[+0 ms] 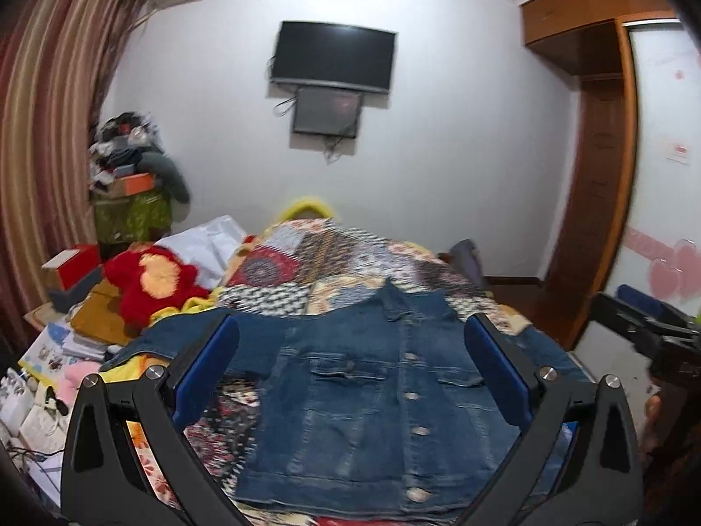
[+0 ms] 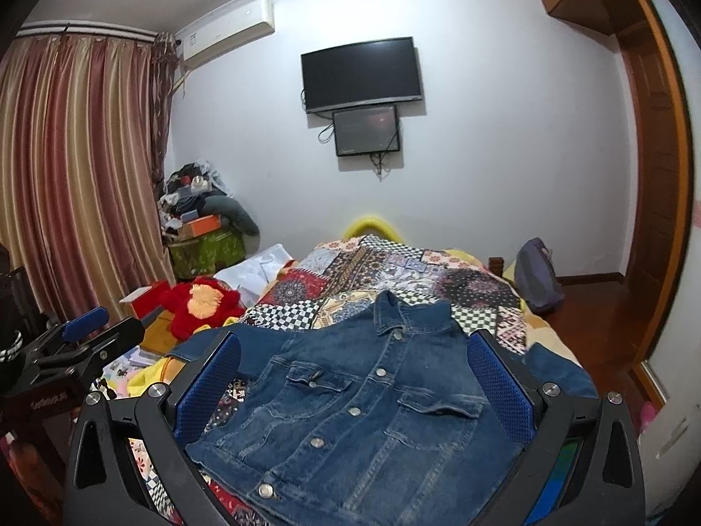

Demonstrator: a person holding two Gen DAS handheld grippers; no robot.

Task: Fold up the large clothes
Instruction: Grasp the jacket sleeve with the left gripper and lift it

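A blue denim jacket (image 1: 372,399) lies spread flat, front up and buttoned, on the patchwork bedspread (image 1: 333,263). It also shows in the right wrist view (image 2: 363,421), collar pointing away. My left gripper (image 1: 350,372) is open and empty, hovering above the jacket's lower half. My right gripper (image 2: 355,390) is open and empty, above the jacket's hem. Each gripper shows in the other's view: the right one (image 1: 648,328) at the right edge, the left one (image 2: 83,342) at the left.
A red plush toy (image 2: 201,302) and a white pillow (image 2: 258,267) lie on the bed's left side. Boxes, books and clutter (image 1: 61,350) crowd the left. A grey bag (image 2: 539,276) sits by the bed's right side. A wooden wardrobe (image 2: 653,153) stands at the right.
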